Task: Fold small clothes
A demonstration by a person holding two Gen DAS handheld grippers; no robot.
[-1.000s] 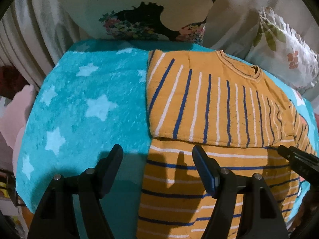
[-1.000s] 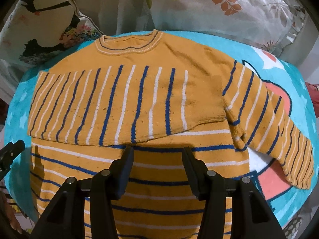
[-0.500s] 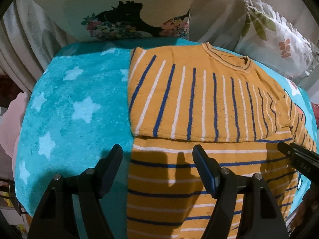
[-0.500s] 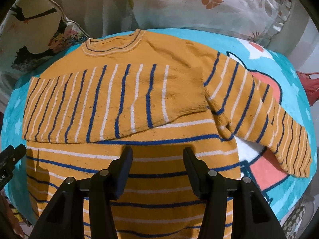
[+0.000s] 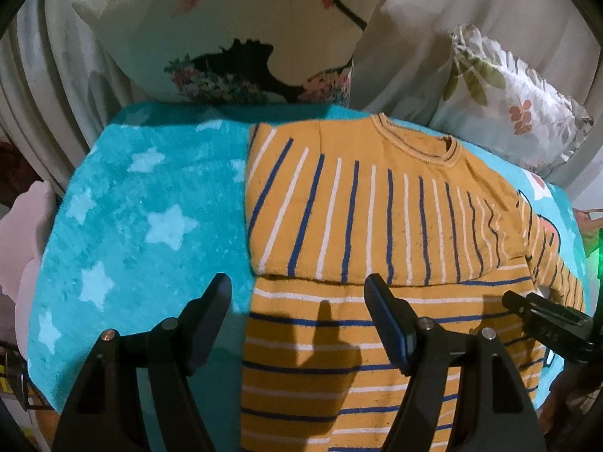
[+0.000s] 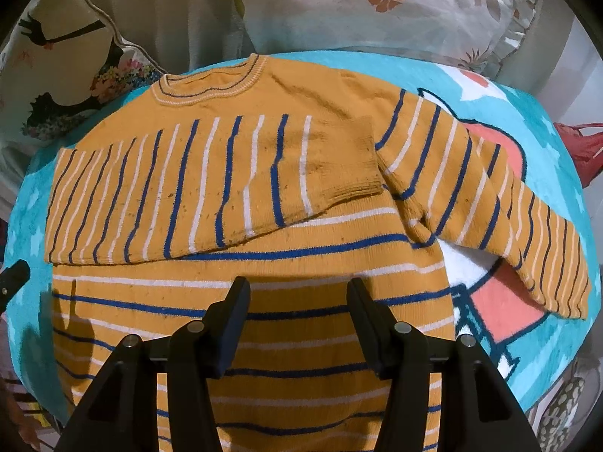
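On the teal star blanket (image 5: 150, 226) is where my mustard striped sweater (image 6: 264, 263) lies flat, collar pointing toward the pillows. One sleeve (image 6: 196, 184) is folded across the sweater's chest, cuff ending just short of the far shoulder. The other sleeve (image 6: 501, 203) is spread out to the side of the sweater, resting on the blanket's cartoon print.

My left gripper (image 5: 297, 301) hangs over the sweater's edge, one finger above the blanket, the other above the striped body, jaws wide apart and holding nothing. My right gripper (image 6: 297, 297) sits over the sweater's lower body, jaws also spread, nothing between them. I can't tell if either one touches the fabric.

Behind the sweater's collar a bird-print pillow (image 5: 233, 37) leans up, and a leaf-print pillow (image 6: 395, 7) sits beyond the spread sleeve's shoulder.
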